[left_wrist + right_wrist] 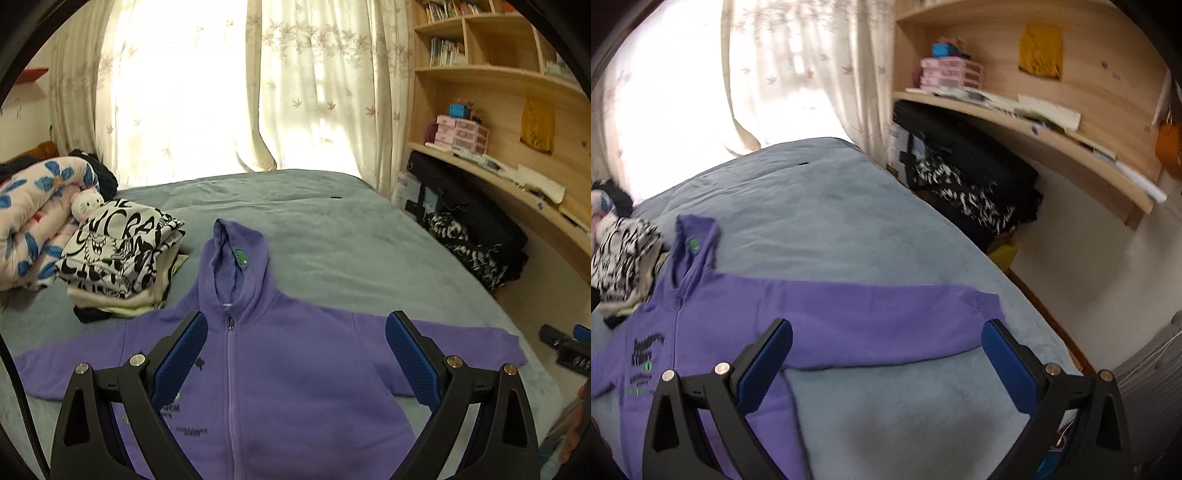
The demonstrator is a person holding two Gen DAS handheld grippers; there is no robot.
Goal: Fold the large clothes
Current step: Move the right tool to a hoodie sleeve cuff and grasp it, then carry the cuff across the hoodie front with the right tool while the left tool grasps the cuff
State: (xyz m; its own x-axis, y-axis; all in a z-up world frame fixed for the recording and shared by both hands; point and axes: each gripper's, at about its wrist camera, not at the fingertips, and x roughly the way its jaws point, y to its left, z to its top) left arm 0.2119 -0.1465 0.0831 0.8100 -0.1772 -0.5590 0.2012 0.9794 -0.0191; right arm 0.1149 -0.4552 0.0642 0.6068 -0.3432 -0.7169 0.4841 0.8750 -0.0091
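A: One purple hoodie (295,369) lies flat on the grey-blue bed (332,236), front up and zipped. Which way does it point?

B: Its hood (236,254) points away toward the curtains (295,81), and the hem runs out of the left wrist view at the bottom. So the body's long axis goes from the near edge of the bed to the far edge, with the zip (231,387) along it.

A: And the sleeves?

B: Two of them, spread straight out to either side, crossing that axis. The right sleeve (886,310) reaches toward the bed's edge by the wooden shelves (1052,122), its cuff flat on the cover.

A: The grippers?

B: The left gripper (295,332) hangs above the chest with its jaws spread wide and nothing between them. The right gripper (886,343) is over the right sleeve, its jaws likewise spread and empty.

A: Anything else on the bed?

B: One stack of folded clothes (122,258) just beside the hood and left shoulder, with a black-and-white printed piece on top. Behind it there is one floral quilt (33,221), bundled up, and one small white plush toy (86,203).
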